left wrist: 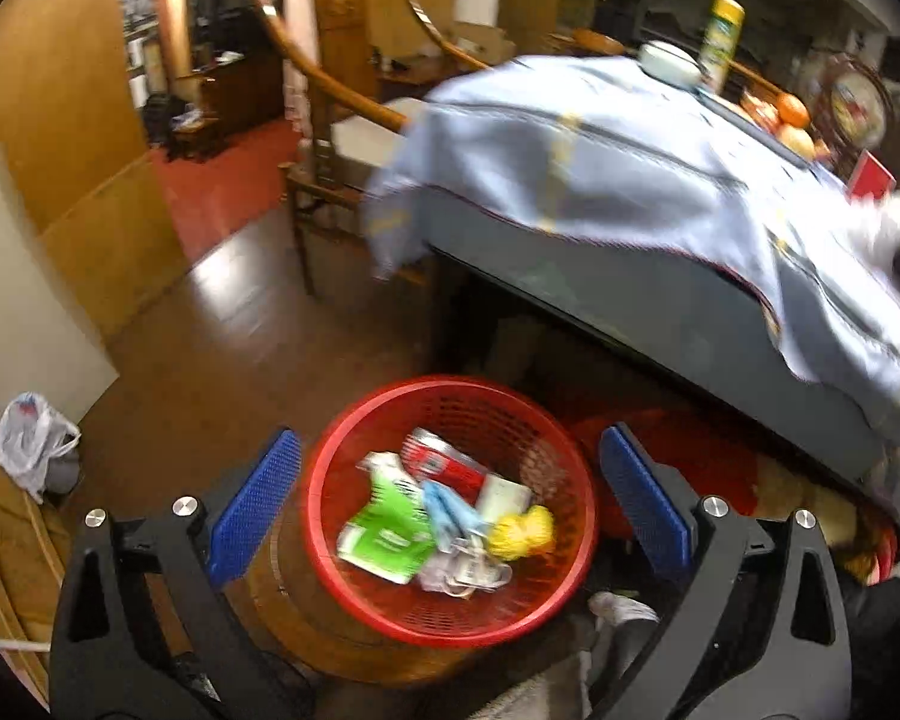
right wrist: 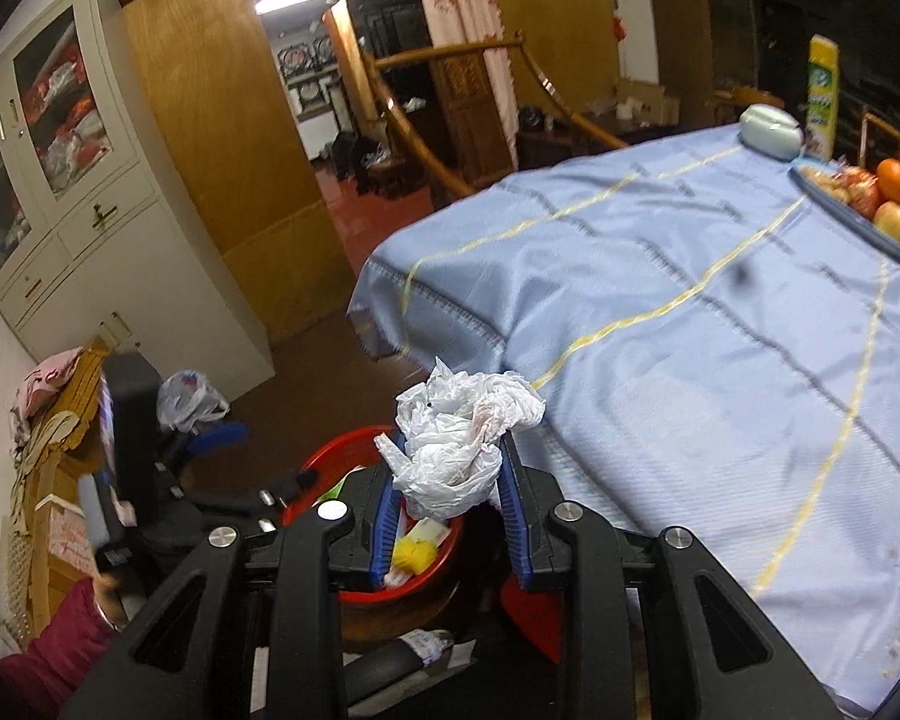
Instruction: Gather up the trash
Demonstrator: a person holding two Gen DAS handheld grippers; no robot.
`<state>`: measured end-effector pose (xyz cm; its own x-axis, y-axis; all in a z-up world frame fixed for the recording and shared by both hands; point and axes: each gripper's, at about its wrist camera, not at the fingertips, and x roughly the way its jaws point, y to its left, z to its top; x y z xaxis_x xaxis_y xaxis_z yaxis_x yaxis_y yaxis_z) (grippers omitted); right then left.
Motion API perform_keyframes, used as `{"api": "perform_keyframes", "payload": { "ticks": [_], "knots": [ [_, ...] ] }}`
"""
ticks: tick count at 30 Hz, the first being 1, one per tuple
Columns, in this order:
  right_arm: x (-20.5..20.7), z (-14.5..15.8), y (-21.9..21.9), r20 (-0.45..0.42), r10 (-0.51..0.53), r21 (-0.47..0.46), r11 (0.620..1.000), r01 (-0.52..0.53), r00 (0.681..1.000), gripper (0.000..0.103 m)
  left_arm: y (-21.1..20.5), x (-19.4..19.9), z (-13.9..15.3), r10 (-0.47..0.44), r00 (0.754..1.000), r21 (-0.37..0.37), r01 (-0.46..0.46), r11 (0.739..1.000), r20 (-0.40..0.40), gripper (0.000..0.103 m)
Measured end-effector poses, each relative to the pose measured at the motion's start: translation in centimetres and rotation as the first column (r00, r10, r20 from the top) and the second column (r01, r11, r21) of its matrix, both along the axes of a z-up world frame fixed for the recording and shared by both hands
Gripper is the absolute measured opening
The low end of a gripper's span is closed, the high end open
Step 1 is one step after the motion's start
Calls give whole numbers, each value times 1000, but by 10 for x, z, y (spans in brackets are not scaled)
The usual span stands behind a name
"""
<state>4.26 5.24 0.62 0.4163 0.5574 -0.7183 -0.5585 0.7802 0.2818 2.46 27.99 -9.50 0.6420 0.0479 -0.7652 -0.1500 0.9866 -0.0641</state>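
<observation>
A red mesh basket (left wrist: 570, 576) stands on a round wooden stool beside the table. It holds a green-and-white packet (left wrist: 384, 534), a red pack (left wrist: 444, 462), a yellow crumpled piece (left wrist: 522, 531) and other scraps. My left gripper (left wrist: 450, 438) hangs over the basket, its blue pads spread wide with nothing between them. My right gripper (right wrist: 447, 441) is shut on a crumpled white plastic bag (right wrist: 462, 420), just above the basket's rim (right wrist: 342, 441) and at the table's edge. One blue finger (right wrist: 219, 435) of the left gripper shows at the left of the right wrist view.
The table under a pale blue cloth (right wrist: 690, 300) carries a fruit tray (right wrist: 858, 204), a yellow can (right wrist: 822, 96) and a white bowl (right wrist: 771, 132). A wooden chair (left wrist: 330, 120) stands behind it. A tied plastic bag (left wrist: 30, 438) lies on the floor by a white cabinet (right wrist: 90, 210).
</observation>
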Motion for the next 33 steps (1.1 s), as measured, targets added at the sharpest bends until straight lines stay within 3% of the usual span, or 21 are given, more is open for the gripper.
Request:
{"api": "perform_keyframes", "payload": {
  "ticks": [7,14,19,25,33],
  "knots": [
    [-3,-34,53,-100,137,-47,989,-142,986,30,48,-23,6,163,986,79,-164,983,19,96],
    [-2,-53,105,-154,234,-69,967,-246,960,38,69,-35,-6,247,969,158,-245,956,6,96],
    [4,-66,123,-178,242,-75,963,-258,954,51,74,-39,-20,261,965,189,-252,949,-23,96],
    [8,-68,113,-187,220,-58,970,-234,957,53,73,-40,-19,248,969,158,-242,957,-19,96],
    [-5,-49,87,-54,163,-96,981,-168,985,58,47,-36,5,199,979,143,-203,969,40,96]
  ]
}}
